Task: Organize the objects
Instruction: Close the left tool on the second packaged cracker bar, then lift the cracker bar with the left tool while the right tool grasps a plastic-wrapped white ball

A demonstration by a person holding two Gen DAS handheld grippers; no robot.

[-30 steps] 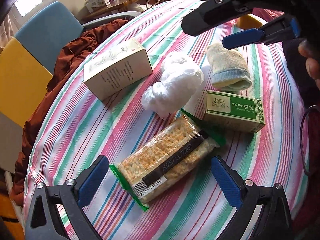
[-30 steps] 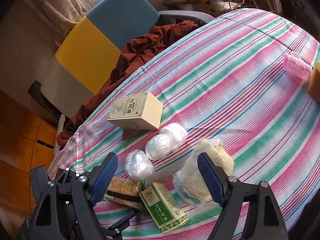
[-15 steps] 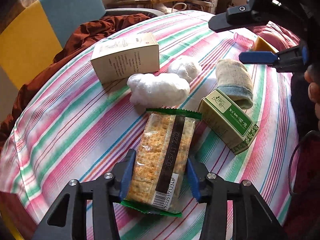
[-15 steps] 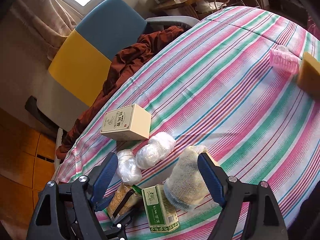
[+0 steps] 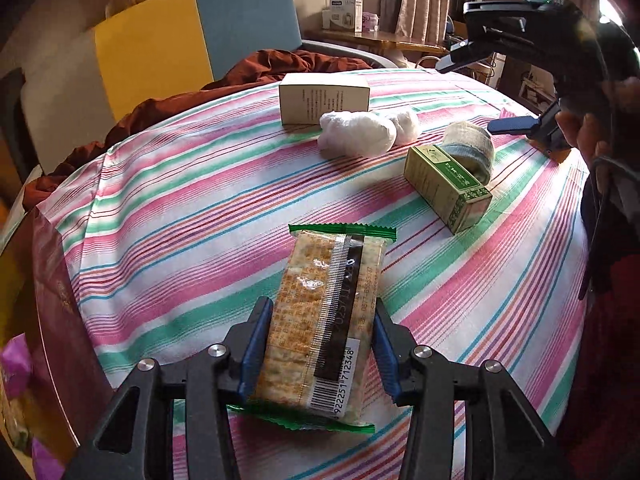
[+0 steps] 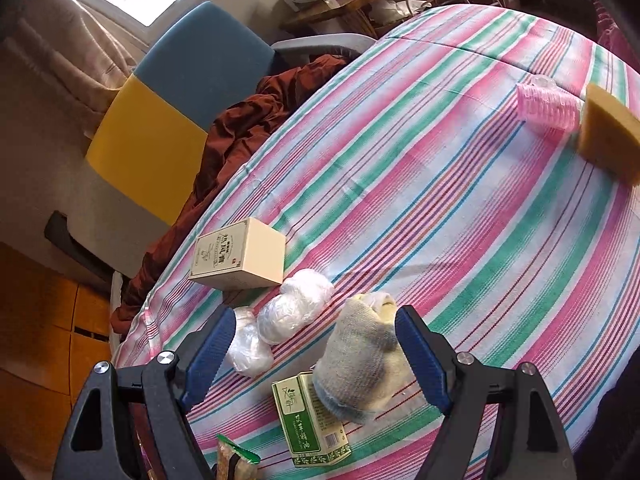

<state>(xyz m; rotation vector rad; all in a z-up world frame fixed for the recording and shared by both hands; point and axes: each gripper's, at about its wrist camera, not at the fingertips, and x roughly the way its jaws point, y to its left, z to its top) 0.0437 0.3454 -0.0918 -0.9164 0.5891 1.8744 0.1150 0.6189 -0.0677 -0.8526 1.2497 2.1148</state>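
Note:
A clear-wrapped cracker packet [image 5: 332, 264] with green ends lies lengthwise between the blue pads of my left gripper [image 5: 322, 312], which is shut on its near half, just above the striped tablecloth [image 5: 192, 216]. Its green end [image 6: 236, 460] shows at the bottom of the right wrist view. My right gripper [image 6: 314, 320] hangs open above a rolled grey-and-cream sock [image 6: 360, 364] and a green box [image 6: 308, 420], touching neither. From the left wrist view the right gripper [image 5: 466, 98] is at the far right, held by a hand.
A beige box [image 6: 240, 256] and white plastic-wrapped bundles [image 6: 296, 308] lie beyond the sock. A pink hair roller [image 6: 546, 106] and yellow sponge [image 6: 608, 136] sit far right. A dark red box [image 5: 52, 300] stands at the table's left edge; a blue-and-yellow chair [image 5: 180, 40] holds brown cloth.
My left gripper went from wide open around the cracker packet to shut on it, then rolled and carried it toward the table's near left. The right gripper stayed open and almost still.

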